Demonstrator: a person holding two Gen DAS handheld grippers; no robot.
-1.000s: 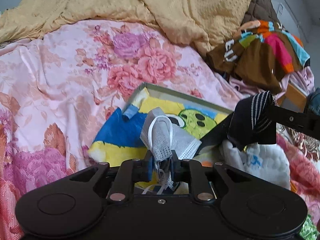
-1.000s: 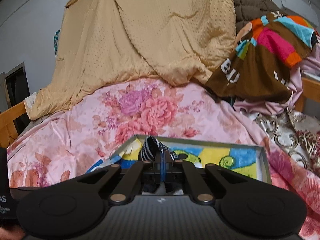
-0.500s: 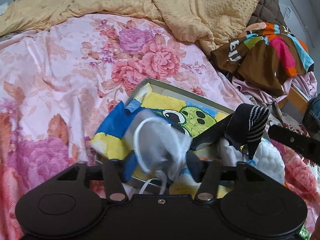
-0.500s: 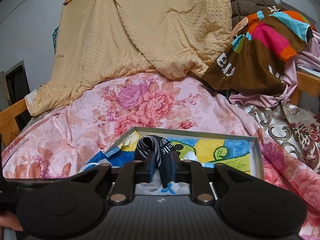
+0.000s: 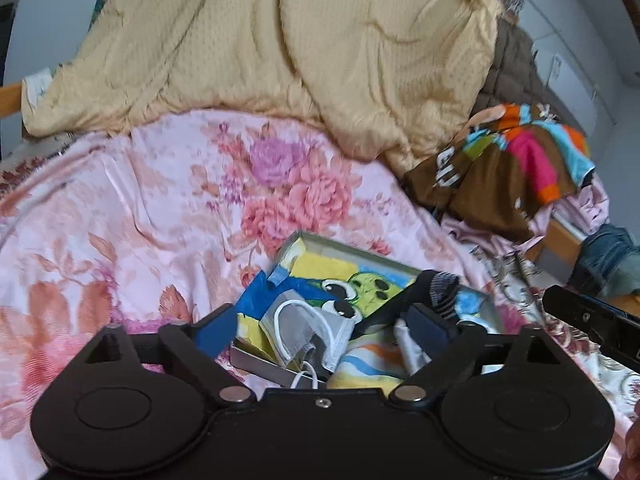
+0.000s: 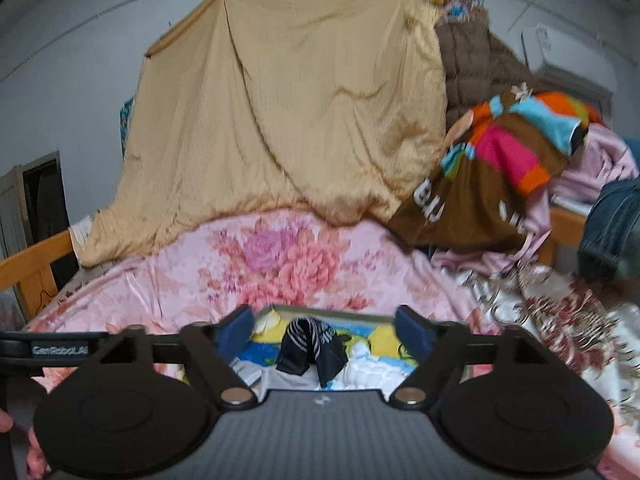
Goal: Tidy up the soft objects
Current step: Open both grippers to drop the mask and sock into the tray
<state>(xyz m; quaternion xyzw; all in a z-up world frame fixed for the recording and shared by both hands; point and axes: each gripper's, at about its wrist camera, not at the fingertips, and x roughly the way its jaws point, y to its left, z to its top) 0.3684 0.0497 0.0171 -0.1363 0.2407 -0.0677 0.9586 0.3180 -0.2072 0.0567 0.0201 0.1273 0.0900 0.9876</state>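
Looking down at the bed [image 5: 140,216] w/ its pink floral sheet, and a beige quilt [image 5: 280,52] heaped at the far end. A striped brown garment [image 5: 500,172] sits well off to the right, prob. the nearest soft thing not yet sorted.

Next down in size: the tray [image 5: 256,362] w/ the cartoon print, low and centre in both views, just ahead of me.

My left claw [image 5: 322,330] has just been opening and stands wide, nothing pinched. The grey face mask [image 5: 308,328] lies loose in the tray betw. its fingers, touching neither pad, near the tray's front-left corner, straps trailing toward me.

My right claw [image 6: 326,334] has just been opening too; it is wide and empty. The dark striped sock [image 6: 312,346] lies draped in the tray betw. and below its pads, long axis running roughly away from me, on top of a white padded item [image 6: 368,368].

Both drops look done, I'd say. For the next pick the right claw is nearer the garment, which is up and right of it.
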